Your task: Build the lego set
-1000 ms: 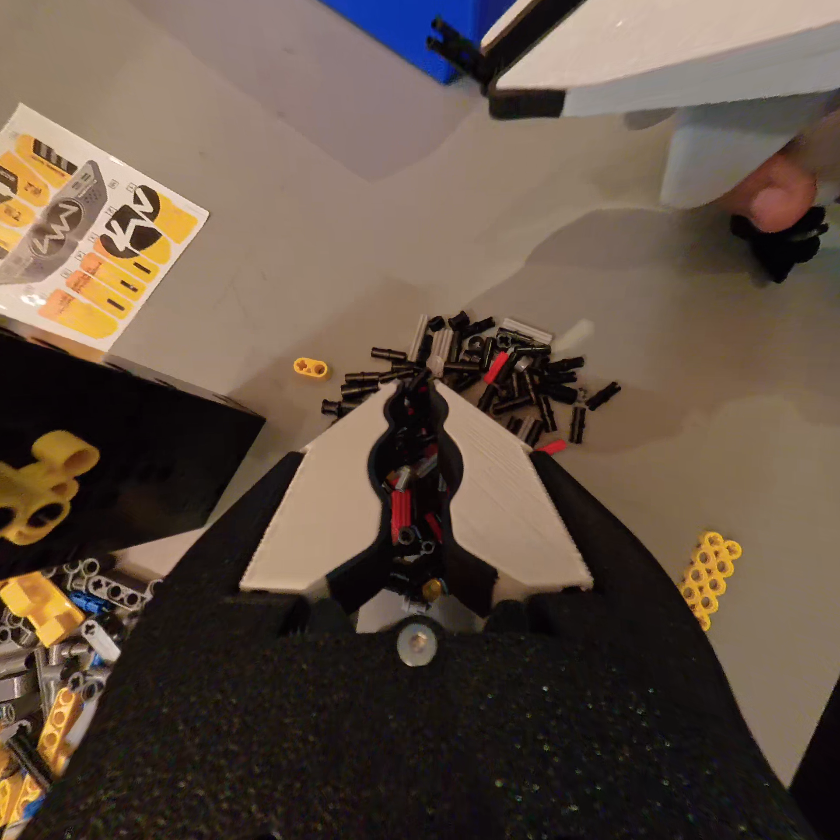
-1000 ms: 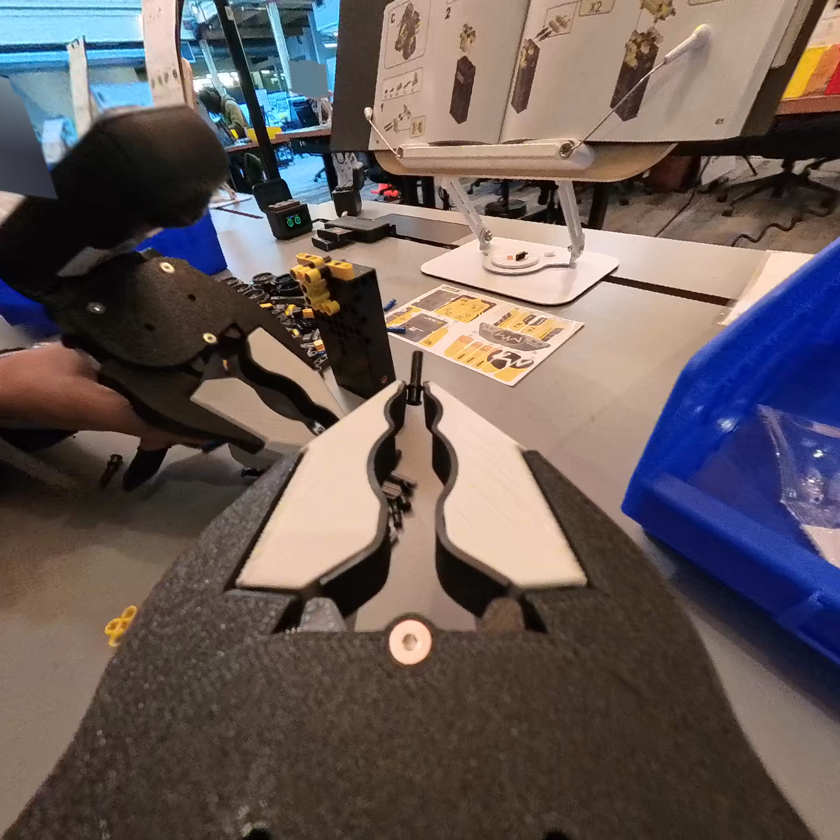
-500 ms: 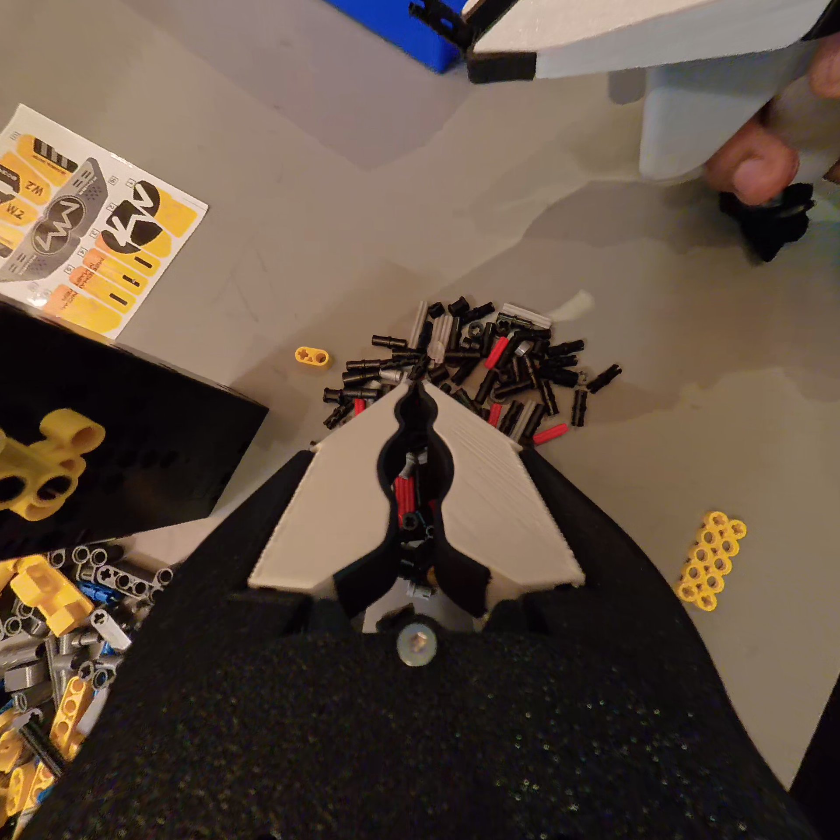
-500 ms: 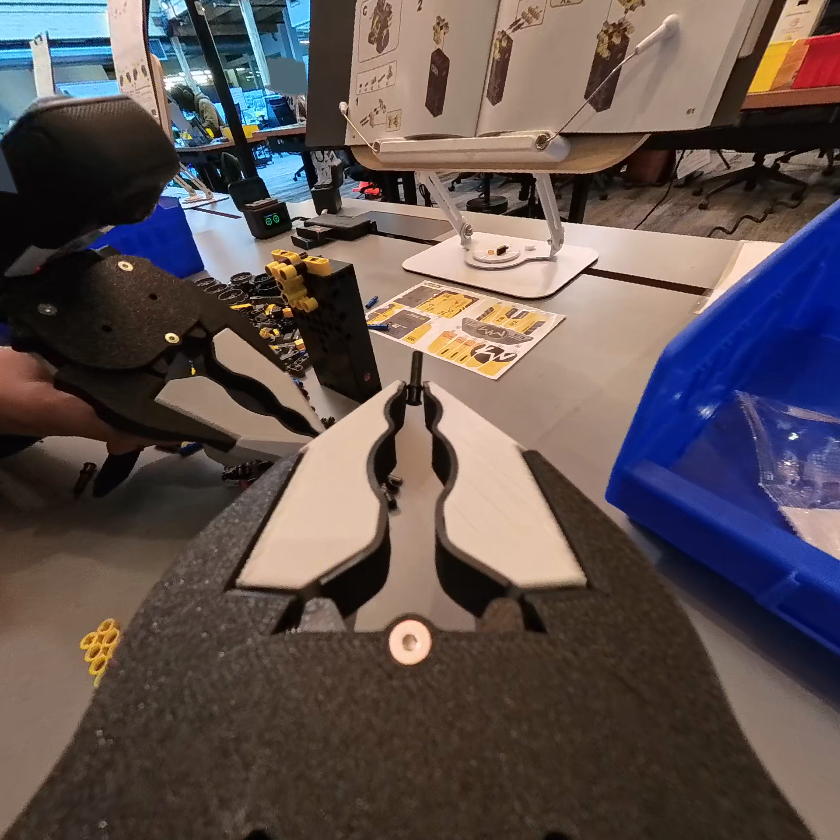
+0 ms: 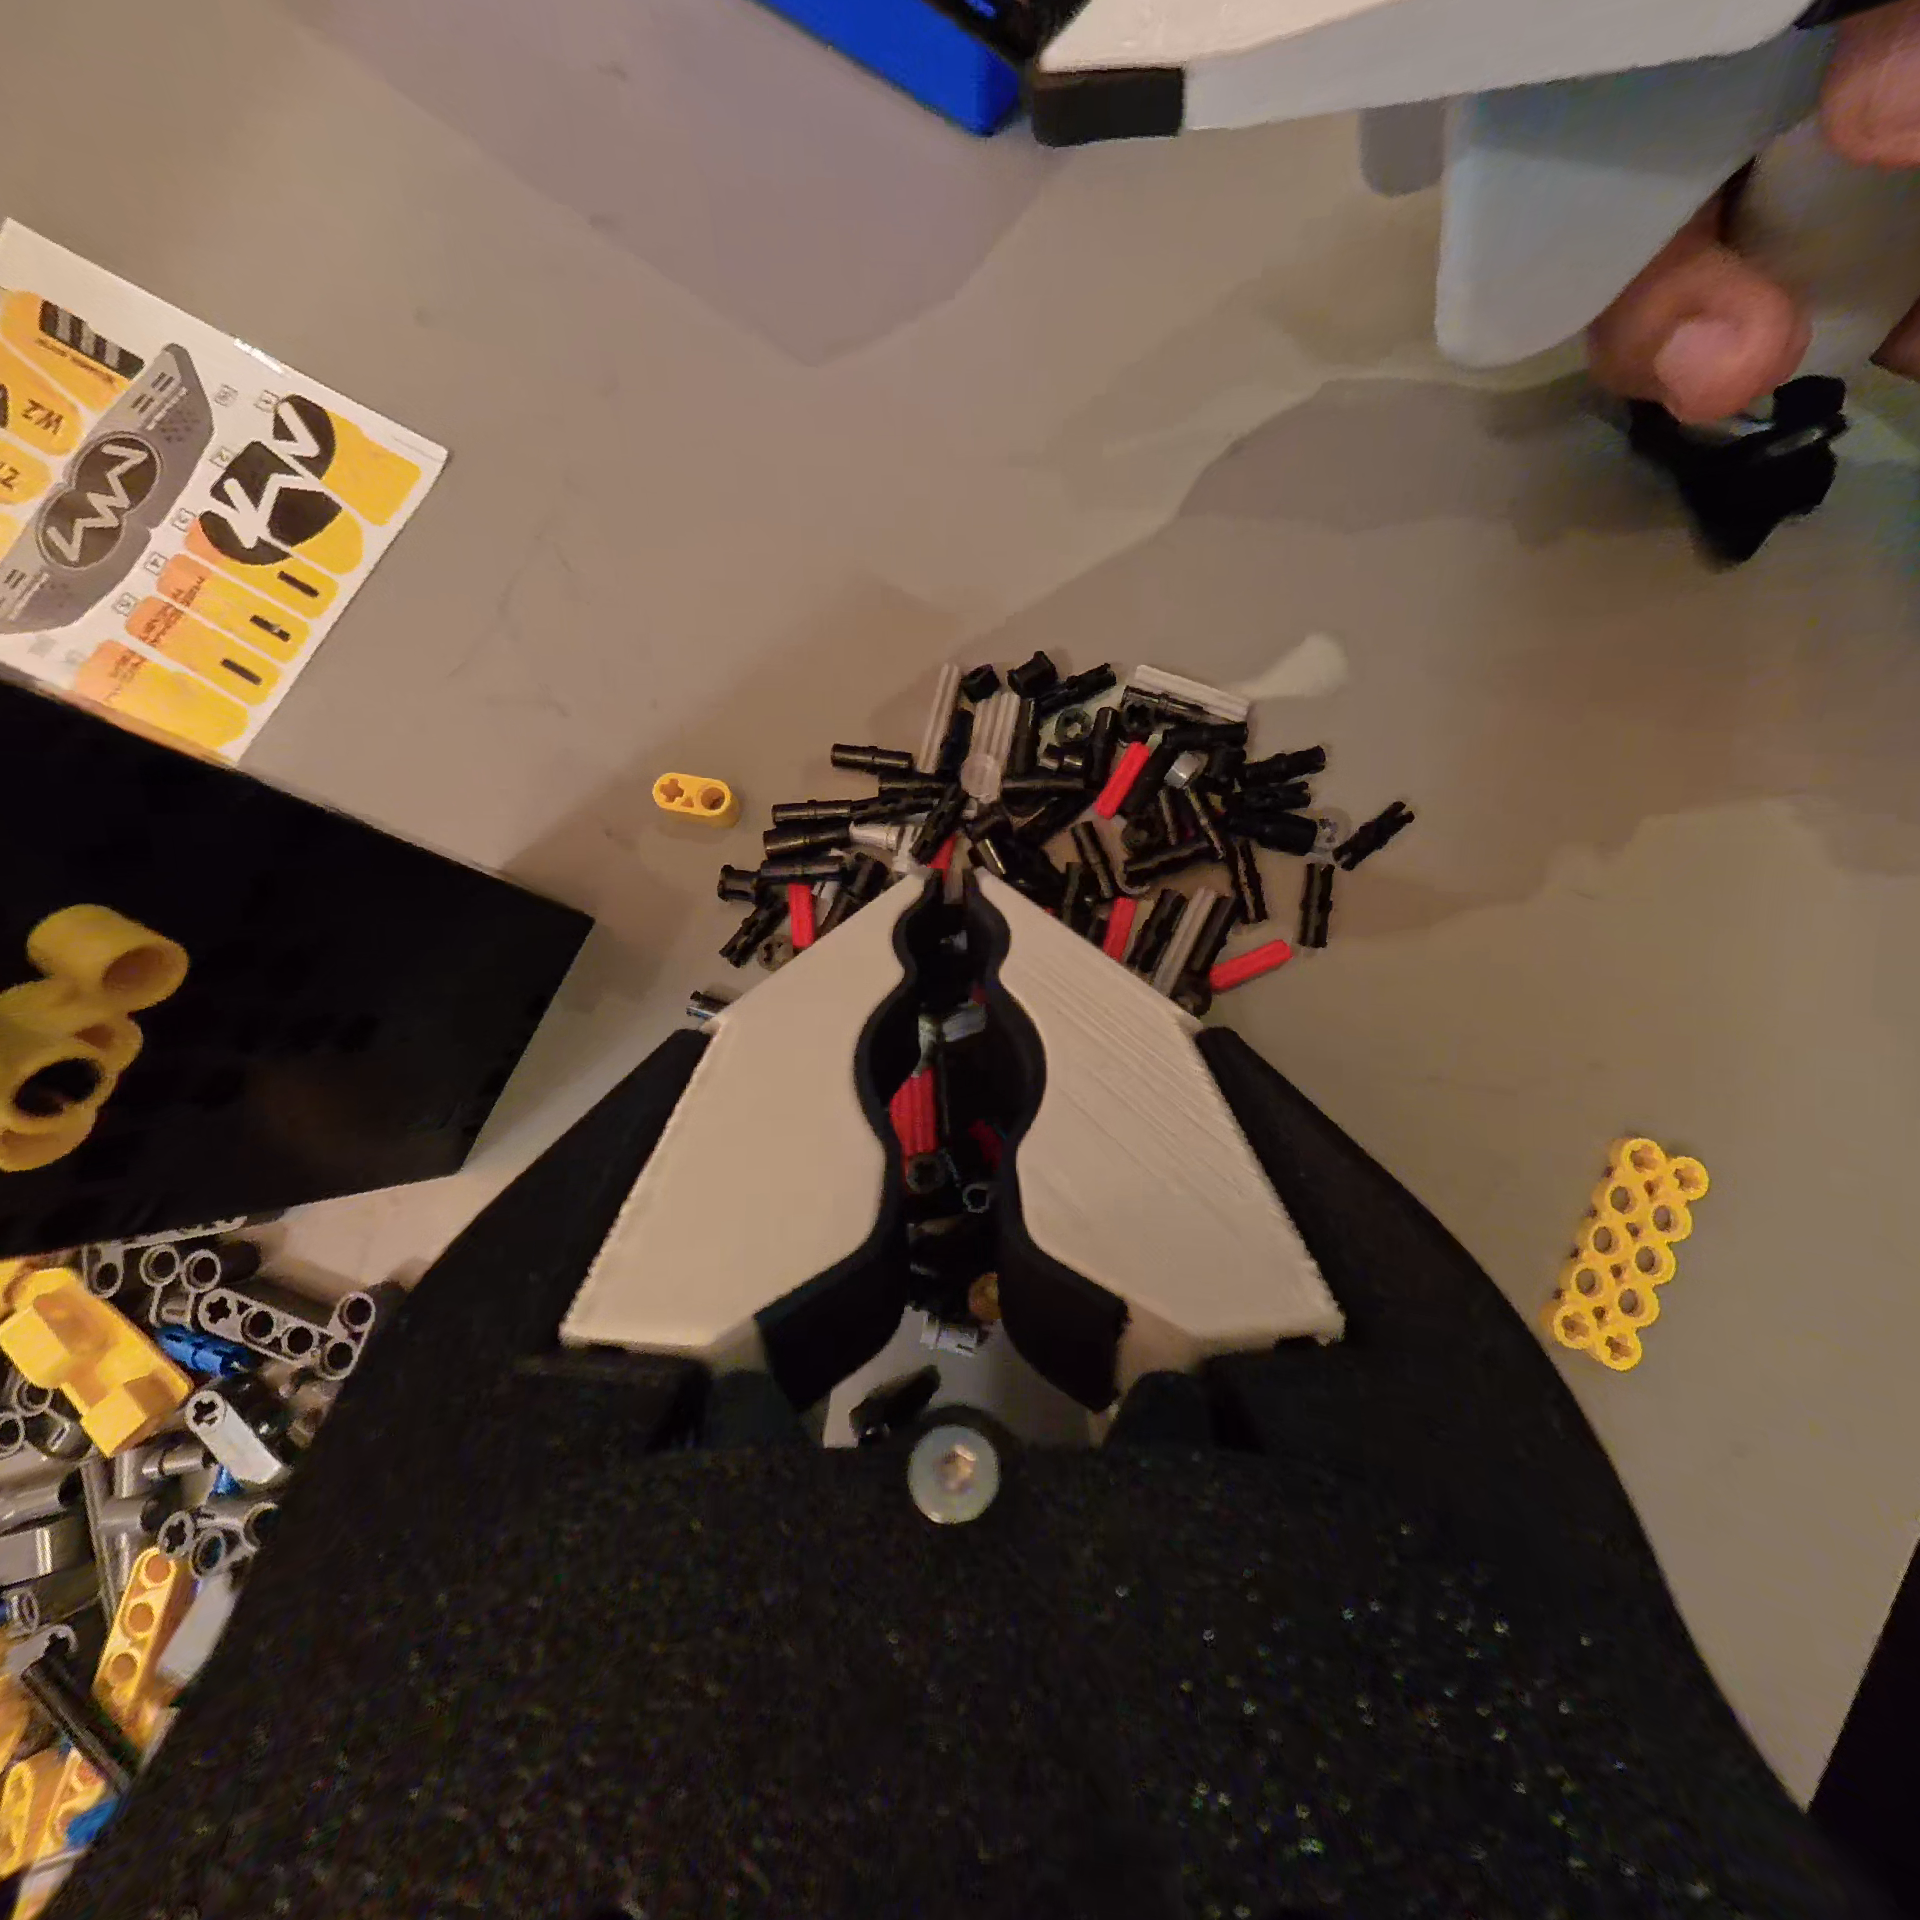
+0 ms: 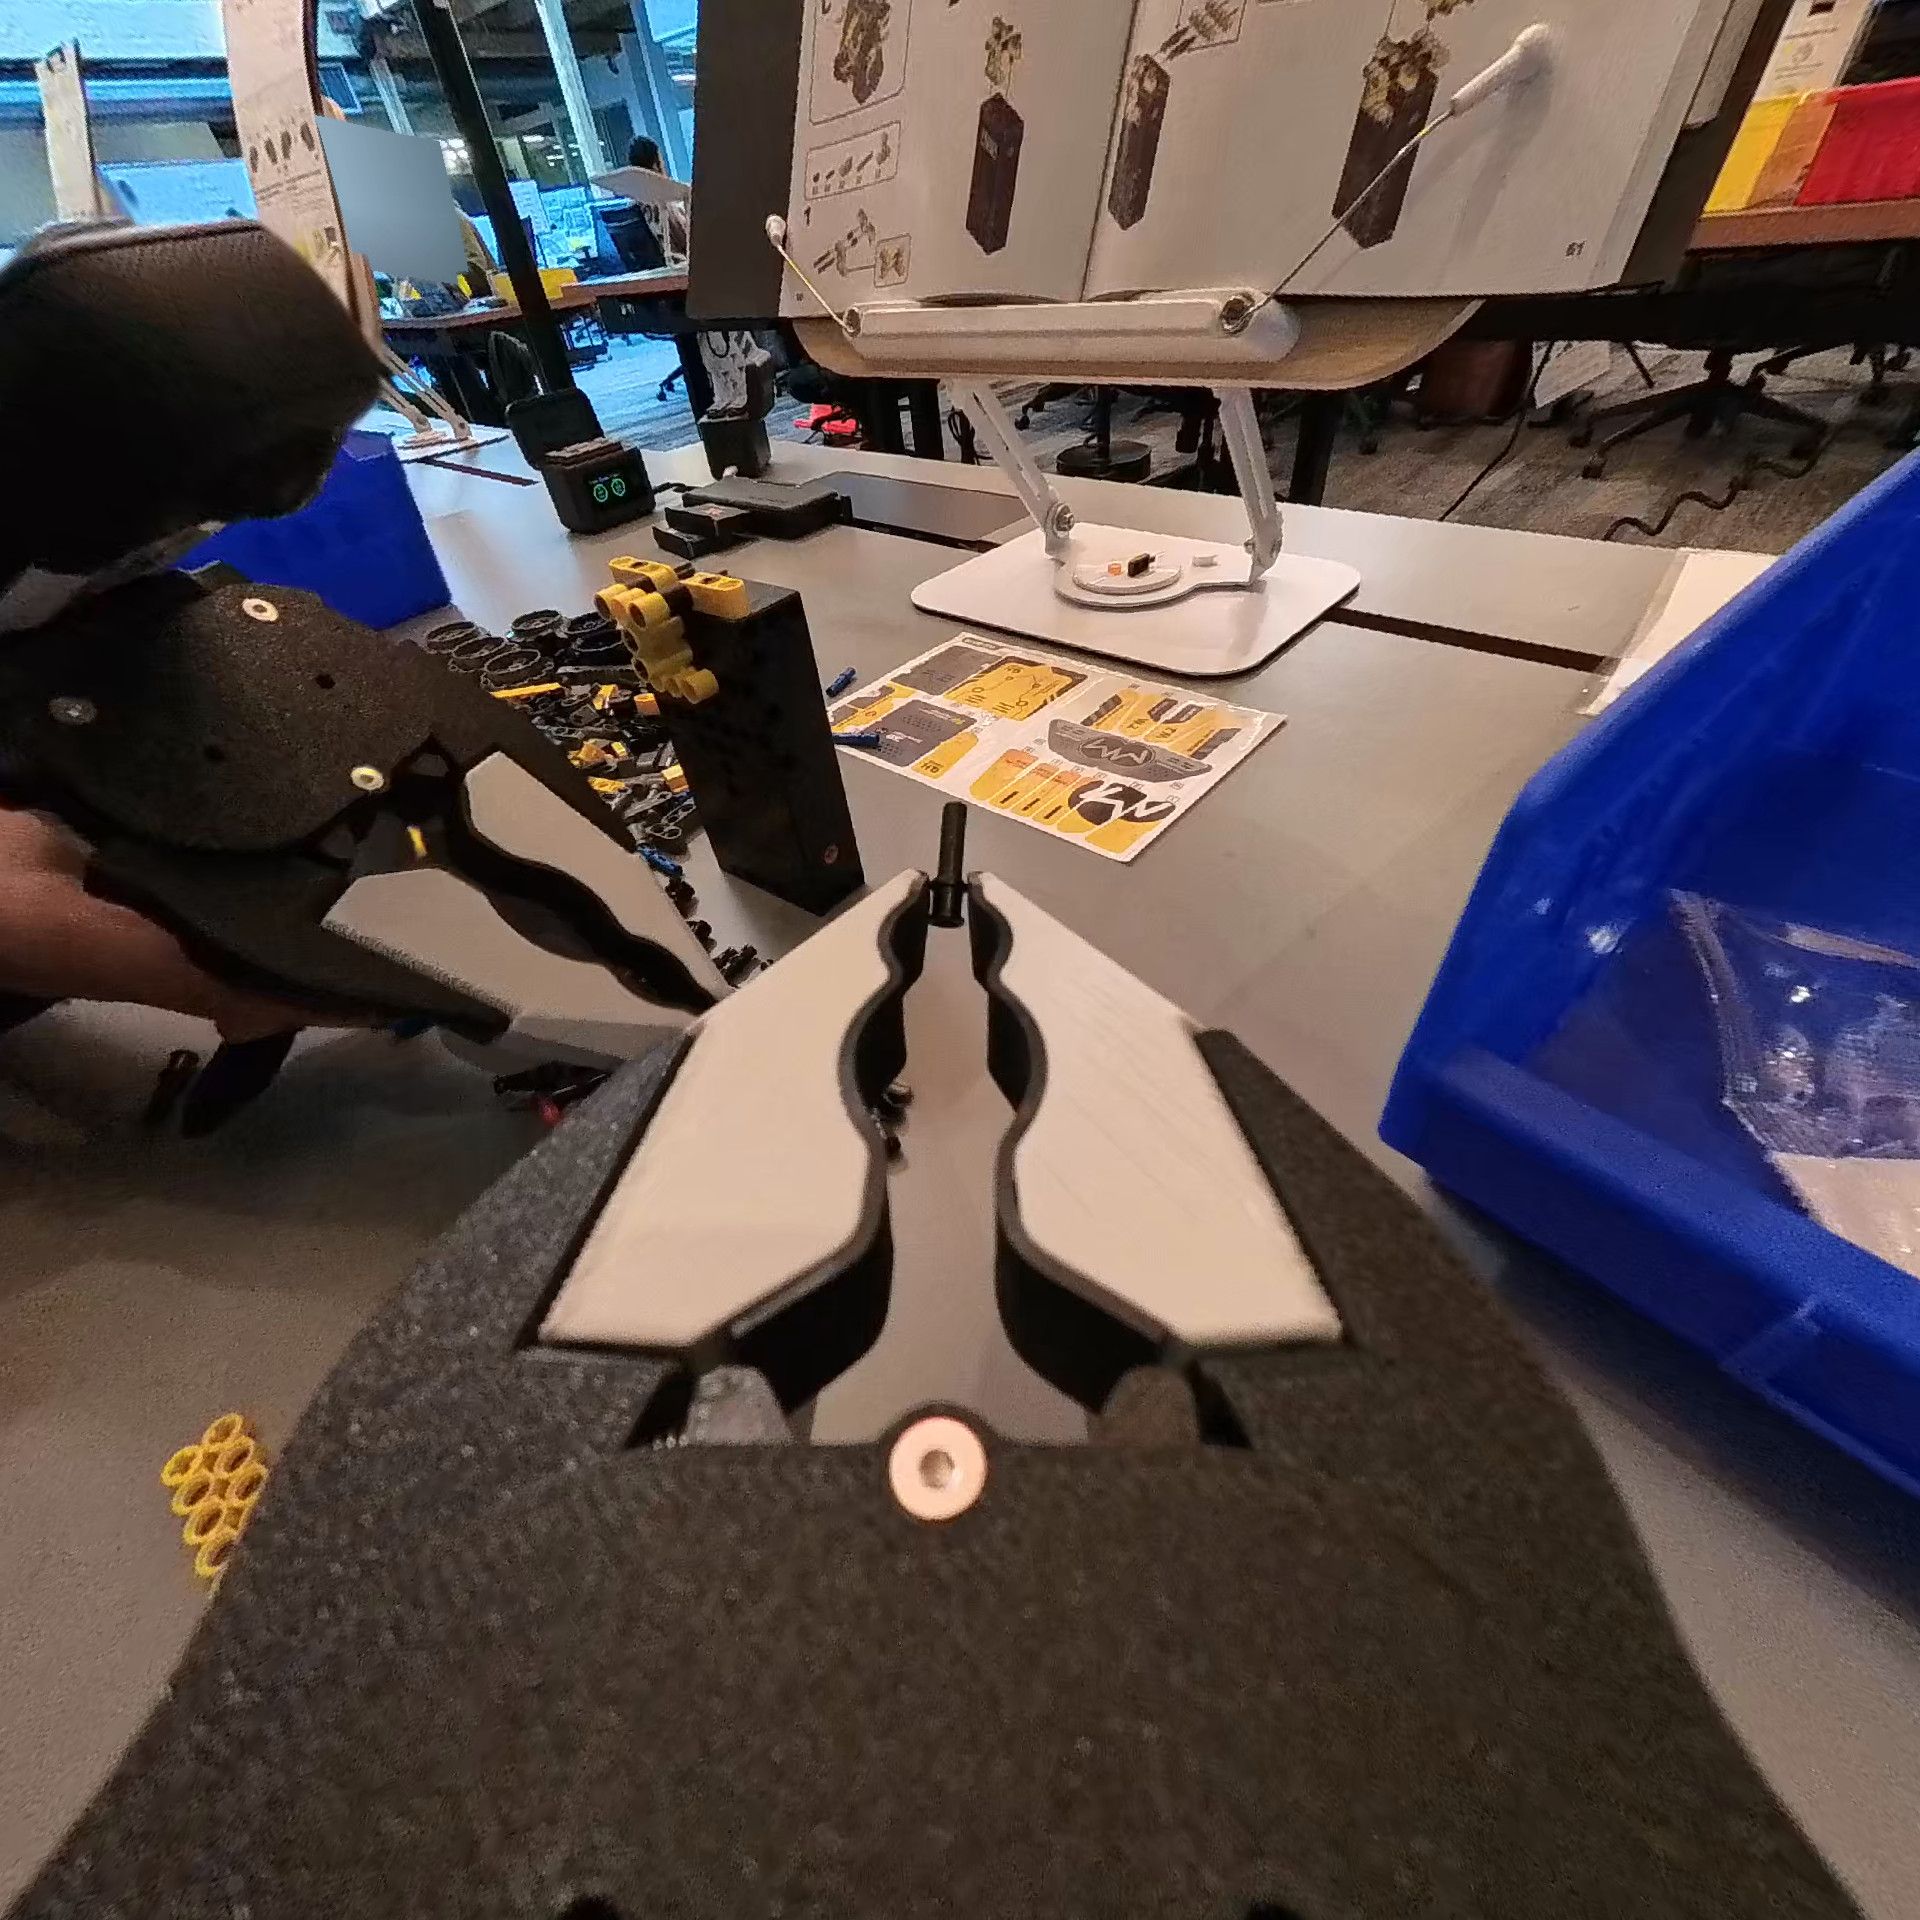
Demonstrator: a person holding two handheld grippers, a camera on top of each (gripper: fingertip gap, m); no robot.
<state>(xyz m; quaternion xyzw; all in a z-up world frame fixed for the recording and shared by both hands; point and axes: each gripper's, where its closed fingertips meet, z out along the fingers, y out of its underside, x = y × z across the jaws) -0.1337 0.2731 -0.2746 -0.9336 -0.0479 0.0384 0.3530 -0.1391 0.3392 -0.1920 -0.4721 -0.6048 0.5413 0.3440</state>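
Observation:
My left gripper is shut, its tips at the near edge of a pile of black, red and grey pins on the grey table. I cannot tell whether a pin is pinched between the tips. It also shows at the left of the right wrist view, tips down at the table. My right gripper is shut on a black pin that sticks up out of its tips, above the table. Its white finger crosses the top of the left wrist view.
A black block with yellow connectors stands left of the sticker sheet. A blue bin is on the right. A booklet stand is behind. A yellow beam, a small yellow piece and mixed parts lie around. Across from one pair of fingers to the other is roughly 11 centimeters. From my left tips it is roughly 5 centimeters to the small yellow piece; from my right, 11 centimeters.
The left gripper has drawn back a little from the pin pile, jaws still shut. The right gripper, still holding the pin, has shifted slightly toward the top of the left wrist view.

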